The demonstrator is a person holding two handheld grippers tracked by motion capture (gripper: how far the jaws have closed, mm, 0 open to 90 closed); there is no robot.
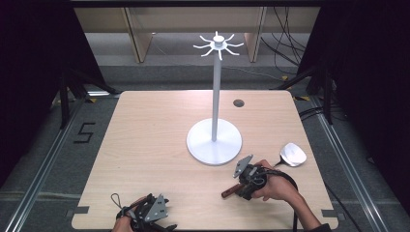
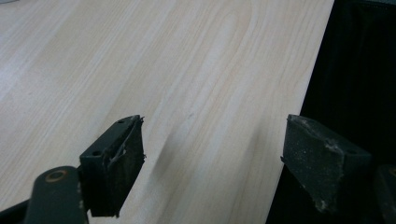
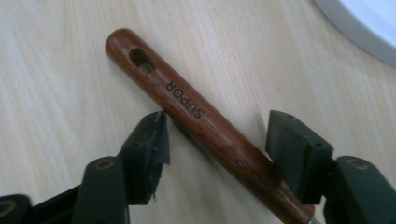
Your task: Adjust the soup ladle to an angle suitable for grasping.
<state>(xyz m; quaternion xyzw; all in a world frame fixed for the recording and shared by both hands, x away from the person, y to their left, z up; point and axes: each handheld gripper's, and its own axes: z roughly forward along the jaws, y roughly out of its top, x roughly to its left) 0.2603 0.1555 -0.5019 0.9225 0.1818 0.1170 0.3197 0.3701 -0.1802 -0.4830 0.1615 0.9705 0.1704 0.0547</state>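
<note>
Left gripper [image 1: 145, 215] idles spread-jawed at the table's near edge. Right gripper [image 3: 217, 140] straddles the brown wooden handle [image 3: 201, 123] of the steel spatula [image 1: 293, 154] lying near the white hook stand [image 1: 214, 140], pads not yet pressing; centre it, then squeeze squarely.

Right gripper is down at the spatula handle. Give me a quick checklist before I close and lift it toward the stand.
1. Wooden handle between the right gripper jaws: ok, it lies diagonally across the gap.
2. Pads pressing on the handle: not ok, one jaw looks near or touching, the other has a gap.
3. Hanging hole free of the jaws: ok, it sits beyond them at the handle's end.
4. Spatula head unobstructed: ok, it lies on the table apart from the stand base.
5. Hooks on the stand top free: ok, nothing hangs there.
6. Left gripper out of the way: ok, open over the table edge.
</note>
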